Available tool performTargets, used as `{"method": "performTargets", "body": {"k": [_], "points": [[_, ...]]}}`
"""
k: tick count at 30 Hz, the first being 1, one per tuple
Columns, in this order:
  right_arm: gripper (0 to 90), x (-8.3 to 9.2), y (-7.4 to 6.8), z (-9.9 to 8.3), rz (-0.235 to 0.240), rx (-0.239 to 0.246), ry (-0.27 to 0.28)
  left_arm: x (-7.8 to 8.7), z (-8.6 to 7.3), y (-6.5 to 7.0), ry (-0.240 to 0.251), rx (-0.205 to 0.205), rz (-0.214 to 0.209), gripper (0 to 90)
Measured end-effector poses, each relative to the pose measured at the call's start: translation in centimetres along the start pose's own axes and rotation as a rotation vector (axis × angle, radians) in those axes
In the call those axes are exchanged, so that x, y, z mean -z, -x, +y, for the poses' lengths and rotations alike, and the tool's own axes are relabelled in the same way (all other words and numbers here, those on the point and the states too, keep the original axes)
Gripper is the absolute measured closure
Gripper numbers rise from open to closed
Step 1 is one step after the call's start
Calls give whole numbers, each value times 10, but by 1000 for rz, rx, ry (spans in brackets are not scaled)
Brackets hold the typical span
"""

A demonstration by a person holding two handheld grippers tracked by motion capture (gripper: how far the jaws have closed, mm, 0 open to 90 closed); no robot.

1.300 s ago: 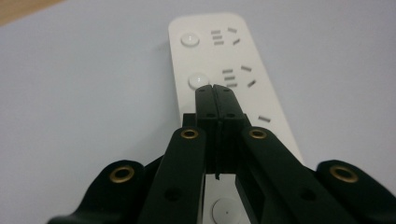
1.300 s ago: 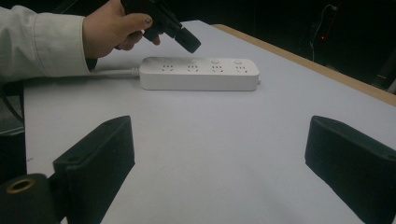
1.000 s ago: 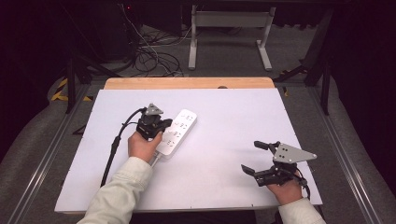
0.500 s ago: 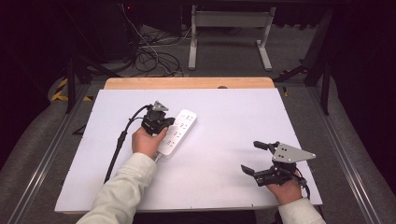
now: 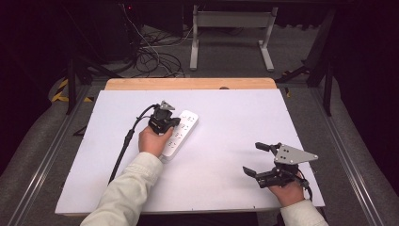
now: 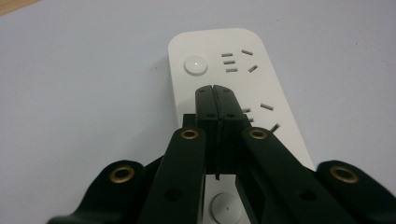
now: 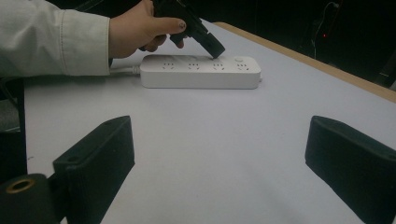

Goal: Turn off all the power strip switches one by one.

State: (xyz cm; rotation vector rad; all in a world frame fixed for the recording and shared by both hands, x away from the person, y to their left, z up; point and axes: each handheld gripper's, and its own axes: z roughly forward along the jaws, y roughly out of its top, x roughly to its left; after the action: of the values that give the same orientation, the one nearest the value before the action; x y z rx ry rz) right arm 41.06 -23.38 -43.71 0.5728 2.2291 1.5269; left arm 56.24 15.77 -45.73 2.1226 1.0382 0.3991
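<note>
Left of centre in the high view: left gripper [image 5: 165, 123] over the power strip [image 5: 181, 134], jaws pressed together on nothing, tips aimed down at the strip's top face. From its own camera, closed tips [image 6: 216, 95] hovering just short of the round button [image 6: 195, 65] near the far end, with socket slots to either side; contact with the plastic impossible to tell. Cable [image 5: 126, 143] trailing back toward the lower left along the sleeve [image 5: 126, 193].

Strip itself: white, long, flat-topped, rounded corners, lying diagonally on the white tabletop [image 5: 235, 117], left of middle. Seen side-on from the right gripper's camera, four socket groups and a small button on top [image 7: 201, 70], cord leaving the end under the hand [image 7: 140, 32].

Likely risks, as a judgement: closed tips landing off the button and into a slot or sliding off smooth plastic; a push at a slant shoving the light, unanchored strip across the tabletop, nothing bracing it.

Lower right of the high view: right gripper [image 5: 263, 160] resting low, well apart from the strip, jaws spread wide and empty.
</note>
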Motion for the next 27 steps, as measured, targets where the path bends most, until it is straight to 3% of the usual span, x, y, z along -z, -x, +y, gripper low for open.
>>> {"method": "performTargets", "body": {"k": [15, 27], "points": [[86, 0, -1, 0, 5, -2, -2, -4, 0, 4, -9, -9, 28, 900], [86, 0, -2, 0, 6, -2, -1, -4, 0, 8, -9, -48, 60, 900]]}}
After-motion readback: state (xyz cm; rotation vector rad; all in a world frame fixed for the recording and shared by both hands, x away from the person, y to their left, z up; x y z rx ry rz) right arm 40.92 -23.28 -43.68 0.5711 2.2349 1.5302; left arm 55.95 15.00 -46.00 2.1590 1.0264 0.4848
